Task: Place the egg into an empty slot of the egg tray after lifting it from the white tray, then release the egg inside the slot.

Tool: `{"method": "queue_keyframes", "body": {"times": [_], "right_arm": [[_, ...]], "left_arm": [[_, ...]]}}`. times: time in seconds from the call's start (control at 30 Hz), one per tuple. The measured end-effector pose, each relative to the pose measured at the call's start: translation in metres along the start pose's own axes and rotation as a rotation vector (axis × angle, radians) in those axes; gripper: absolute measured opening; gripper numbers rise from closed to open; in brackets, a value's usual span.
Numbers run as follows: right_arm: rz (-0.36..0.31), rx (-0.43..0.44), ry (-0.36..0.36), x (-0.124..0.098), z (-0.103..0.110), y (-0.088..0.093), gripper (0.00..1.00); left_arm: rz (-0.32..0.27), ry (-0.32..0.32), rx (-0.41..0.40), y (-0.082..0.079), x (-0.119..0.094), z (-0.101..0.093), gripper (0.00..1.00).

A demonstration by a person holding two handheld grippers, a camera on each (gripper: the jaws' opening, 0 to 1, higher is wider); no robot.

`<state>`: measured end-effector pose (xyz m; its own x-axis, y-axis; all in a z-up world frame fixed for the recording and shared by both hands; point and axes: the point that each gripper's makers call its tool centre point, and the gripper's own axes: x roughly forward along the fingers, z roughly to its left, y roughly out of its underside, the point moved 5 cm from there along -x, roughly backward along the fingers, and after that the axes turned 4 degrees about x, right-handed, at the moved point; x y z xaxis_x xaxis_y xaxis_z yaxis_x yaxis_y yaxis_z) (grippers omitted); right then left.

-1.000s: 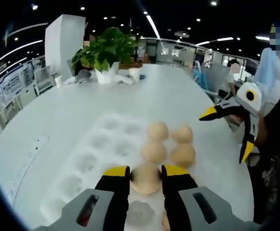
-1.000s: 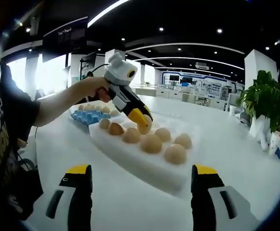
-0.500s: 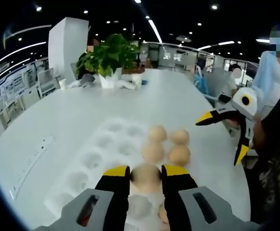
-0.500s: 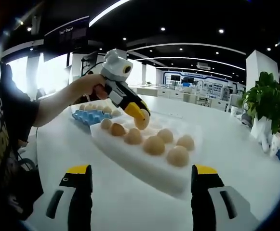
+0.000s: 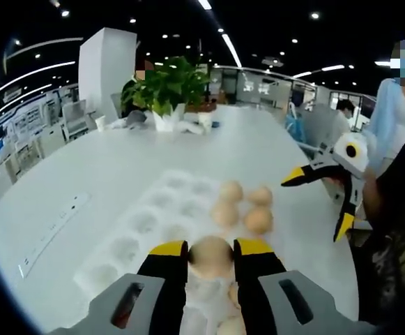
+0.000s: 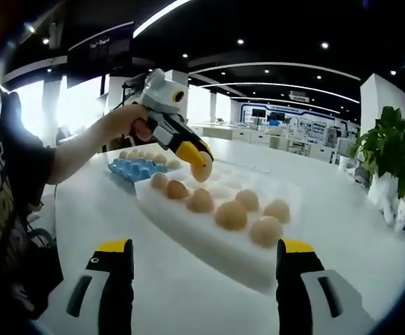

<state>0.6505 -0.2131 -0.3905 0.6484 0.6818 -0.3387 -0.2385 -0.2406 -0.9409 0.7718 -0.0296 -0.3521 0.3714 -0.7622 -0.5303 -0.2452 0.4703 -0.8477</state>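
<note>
My left gripper (image 5: 211, 248) is shut on a tan egg (image 5: 210, 258), held in the air above the white tray (image 5: 141, 225). Several more eggs (image 5: 258, 220) lie in the tray's dimples on its right side. In the right gripper view the left gripper (image 6: 192, 158) carries the egg (image 6: 201, 170) over the white tray's (image 6: 216, 244) far end, close to the blue egg tray (image 6: 134, 168), which holds several eggs at its back. My right gripper (image 6: 205, 247) stands open and empty, short of the white tray. From the left gripper view, the right gripper (image 5: 318, 203) hangs open at the table's right edge.
A potted plant (image 5: 166, 88) and small items stand at the table's far end. A flush socket strip (image 5: 53, 230) lies left of the white tray. A person's arm (image 6: 83, 148) holds the left gripper. People stand past the table's right edge (image 5: 399, 112).
The left gripper has risen with the egg, away from the white tray, and shifted toward the blue egg tray. The right gripper stays open and still.
</note>
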Motion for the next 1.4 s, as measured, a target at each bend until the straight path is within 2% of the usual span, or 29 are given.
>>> {"method": "queue_keyframes", "body": {"times": [0.43, 0.83, 1.4], "right_arm": [[-0.001, -0.009, -0.026, 0.006, 0.005, -0.003, 0.88], [-0.002, -0.019, -0.046, 0.012, 0.014, -0.006, 0.88], [-0.003, -0.036, -0.063, 0.016, 0.019, -0.013, 0.88]], "left_arm": [[-0.009, -0.049, -0.034, 0.015, -0.025, 0.007, 0.26], [-0.025, -0.094, -0.053, 0.021, -0.052, 0.013, 0.26], [-0.051, -0.195, -0.096, 0.041, -0.107, 0.027, 0.26]]}}
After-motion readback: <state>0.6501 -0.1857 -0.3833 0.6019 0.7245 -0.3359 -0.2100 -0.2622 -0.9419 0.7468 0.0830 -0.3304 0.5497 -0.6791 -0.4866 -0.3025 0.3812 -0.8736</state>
